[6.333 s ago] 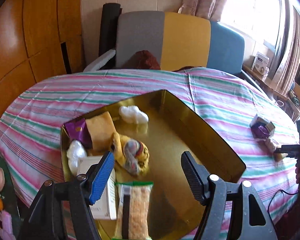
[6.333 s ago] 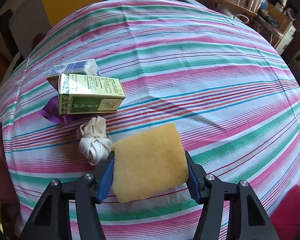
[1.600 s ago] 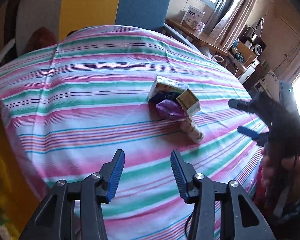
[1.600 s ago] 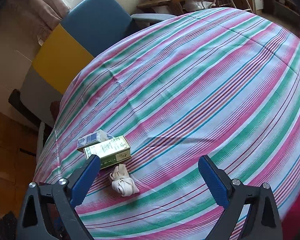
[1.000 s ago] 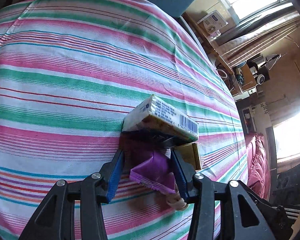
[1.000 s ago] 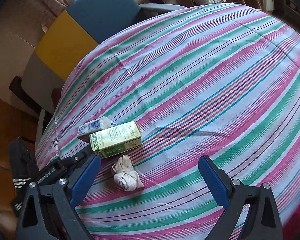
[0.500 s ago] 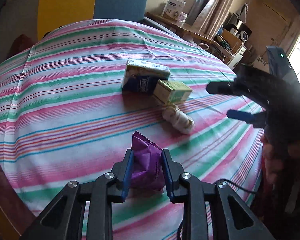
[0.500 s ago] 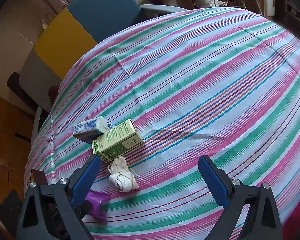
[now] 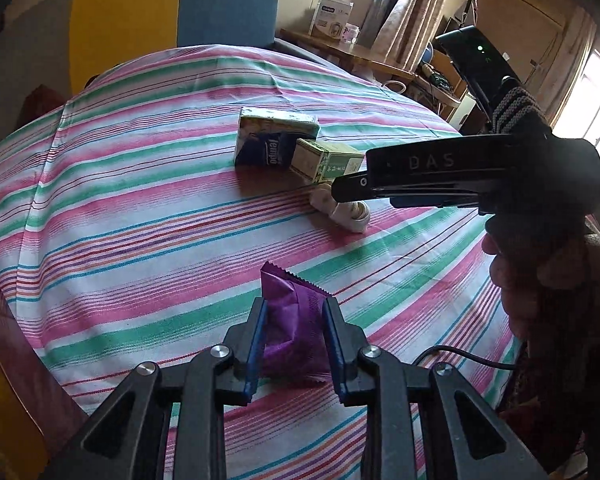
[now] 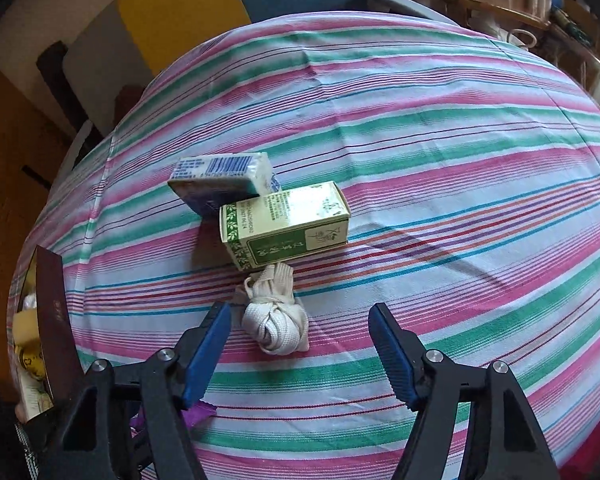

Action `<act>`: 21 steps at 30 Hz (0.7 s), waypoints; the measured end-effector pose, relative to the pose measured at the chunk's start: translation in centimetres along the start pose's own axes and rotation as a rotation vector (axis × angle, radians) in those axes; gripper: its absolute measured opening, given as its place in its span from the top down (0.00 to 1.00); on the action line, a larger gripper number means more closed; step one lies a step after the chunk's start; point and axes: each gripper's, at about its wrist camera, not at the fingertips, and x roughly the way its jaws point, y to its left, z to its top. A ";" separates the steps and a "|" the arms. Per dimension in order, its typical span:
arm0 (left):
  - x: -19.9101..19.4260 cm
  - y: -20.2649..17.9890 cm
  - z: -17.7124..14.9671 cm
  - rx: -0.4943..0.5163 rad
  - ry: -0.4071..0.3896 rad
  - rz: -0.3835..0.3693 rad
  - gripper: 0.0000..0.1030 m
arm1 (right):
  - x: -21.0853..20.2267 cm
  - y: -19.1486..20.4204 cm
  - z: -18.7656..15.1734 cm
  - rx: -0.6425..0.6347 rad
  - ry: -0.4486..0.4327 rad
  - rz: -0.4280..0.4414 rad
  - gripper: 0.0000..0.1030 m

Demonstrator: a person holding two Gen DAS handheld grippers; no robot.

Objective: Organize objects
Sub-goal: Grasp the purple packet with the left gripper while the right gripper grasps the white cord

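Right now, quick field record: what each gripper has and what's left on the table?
left gripper: shut on purple packet
right gripper: open, empty, just in front of white cord bundle
green box: on tablecloth, beside the bundle
tissue pack: leaning by green box
tray: at table's left edge, holds items

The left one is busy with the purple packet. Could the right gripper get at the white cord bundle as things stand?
Probably yes. The right gripper is open, and the cord bundle lies on the tablecloth just ahead, nearer its left finger. Nothing lies over it; the green box sits close behind.
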 end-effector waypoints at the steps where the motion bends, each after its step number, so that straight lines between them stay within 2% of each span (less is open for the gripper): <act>1: 0.0 0.0 -0.1 0.001 0.001 -0.006 0.74 | 0.1 0.2 0.0 -0.013 -0.002 -0.004 0.29; 7: -0.1 -0.1 -0.2 0.026 -0.019 -0.016 0.71 | 1.0 1.6 -0.1 -0.115 -0.013 -0.066 0.30; 10: 0.4 0.3 0.0 0.000 -0.005 -0.033 0.67 | 2.0 2.2 0.1 -0.170 0.003 -0.098 0.42; 12: 0.4 0.5 0.0 -0.010 0.001 -0.045 0.68 | 2.6 2.6 -0.1 -0.201 0.028 -0.114 0.73; 16: -0.3 0.2 -0.6 0.016 -0.001 -0.035 0.71 | 2.7 2.5 -0.2 -0.213 0.034 -0.118 0.73; 21: -0.9 0.8 -1.2 -0.010 -0.011 -0.020 0.71 | 2.7 1.3 0.0 -0.152 0.053 -0.067 0.72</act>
